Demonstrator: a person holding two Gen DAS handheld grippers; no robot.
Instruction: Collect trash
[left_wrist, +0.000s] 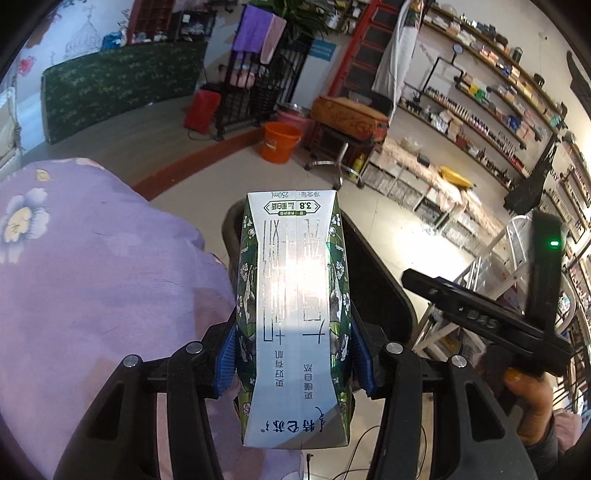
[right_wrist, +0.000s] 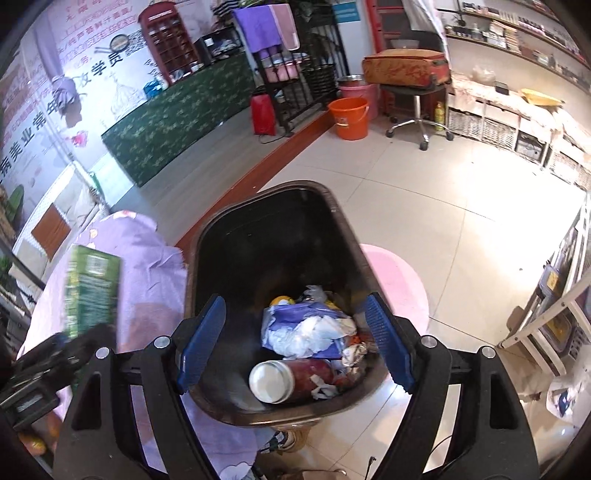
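— Left gripper (left_wrist: 295, 354)?
— Clamped on the milk carton (left_wrist: 293, 314), pads on its two narrow sides, long axis running straight out ahead between the fingers.
— Trash bin (right_wrist: 236, 221)?
— Just beyond and below the carton's far end, rim peeking out either side.
— Right gripper (right_wrist: 295, 343)?
— Jaws wide apart, empty, hanging over the bin's bottle (right_wrist: 288, 378) and wrappers.
— Nearer hand for the drop?
— Left, probably; carton off to the bin's left.
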